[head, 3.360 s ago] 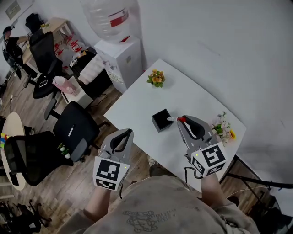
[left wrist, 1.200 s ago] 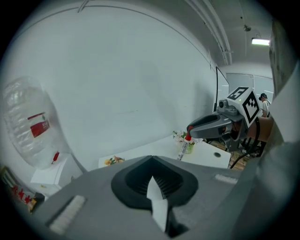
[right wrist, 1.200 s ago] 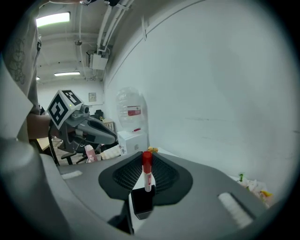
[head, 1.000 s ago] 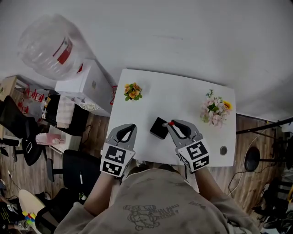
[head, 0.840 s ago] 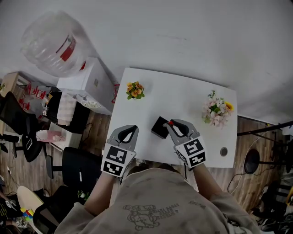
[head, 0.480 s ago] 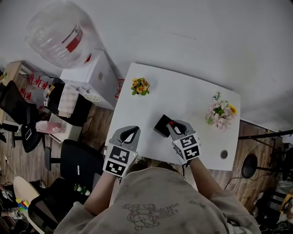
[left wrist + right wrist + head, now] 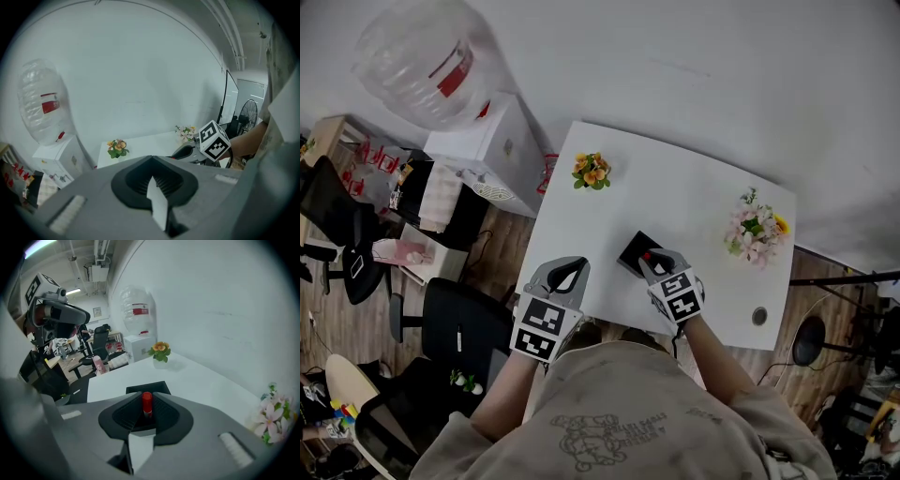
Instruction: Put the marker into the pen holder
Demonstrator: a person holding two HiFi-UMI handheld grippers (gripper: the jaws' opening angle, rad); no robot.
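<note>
- While the right gripper (image 7: 650,261) is clenched on the marker (image 7: 146,403), only the marker's red cap shows, sticking out past the fingertips and pointing away from the person. The rest of the barrel is hidden between the pads.
- Seen in the right gripper view, the marker sits at the middle of the frame, pinched from both sides. Its red end is just short of the near rim of the pen holder (image 7: 158,386).
- That pen holder is a black, square, open-topped box standing on the white tabletop (image 7: 675,192), near the centre of the head view and just beyond the right gripper's tips.
- From the head view the red cap overlaps the holder's near edge. Whether it touches the rim cannot be told, and the marker is not yet inside.
- Left of the holder, the left gripper (image 7: 570,272) hangs over the tabletop's near edge, its jaws pressed together with nothing between them.
- Right of centre in the left gripper view, the right gripper's cube with square markers (image 7: 214,139) shows in front of a sleeve.
- A pot of orange flowers (image 7: 592,172) stands toward the tabletop's upper left, and pink flowers (image 7: 756,228) stand by its right edge.
- A small dark round thing (image 7: 757,316) lies near the tabletop's lower right corner.
- At the upper left of the head view stands a water dispenser (image 7: 487,141) with its clear bottle. A black office chair (image 7: 455,323) is at the lower left, on the wooden floor.
</note>
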